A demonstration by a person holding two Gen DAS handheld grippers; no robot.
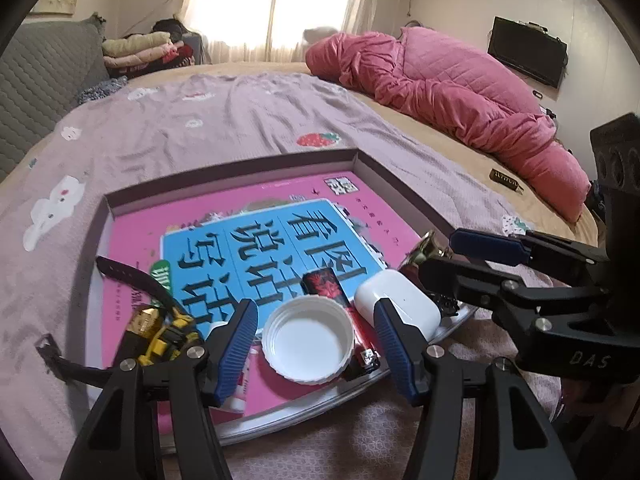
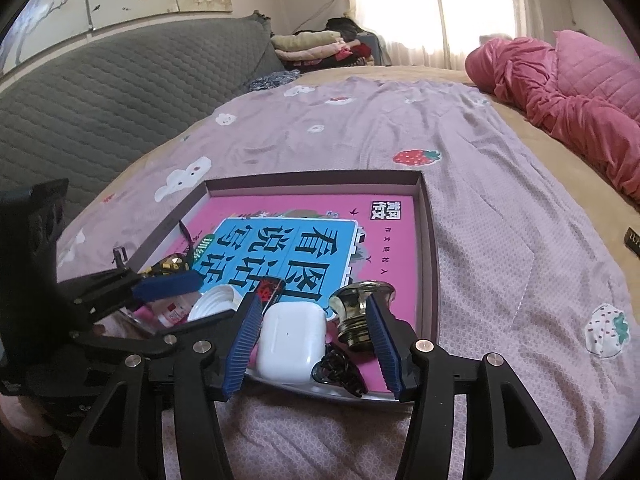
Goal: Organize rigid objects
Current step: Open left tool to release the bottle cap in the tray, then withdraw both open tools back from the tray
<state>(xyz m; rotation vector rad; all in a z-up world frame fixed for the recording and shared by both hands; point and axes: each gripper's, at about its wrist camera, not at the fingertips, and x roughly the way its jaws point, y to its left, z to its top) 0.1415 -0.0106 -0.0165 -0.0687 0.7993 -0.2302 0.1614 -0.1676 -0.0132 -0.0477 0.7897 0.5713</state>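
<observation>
Left gripper (image 1: 316, 344): spread wide, holding nothing, straddling the white bottle cap (image 1: 308, 339), which lies open side up straight ahead near the box's (image 1: 232, 168) front edge.
Earbud case (image 2: 289, 344): just right of the cap, long axis pointing away; the right gripper looks nearer.
Right gripper (image 2: 312, 344): spread, empty, case and brass knob (image 2: 360, 312) between its fingers.
Room: near edge crowded; far half open.
</observation>
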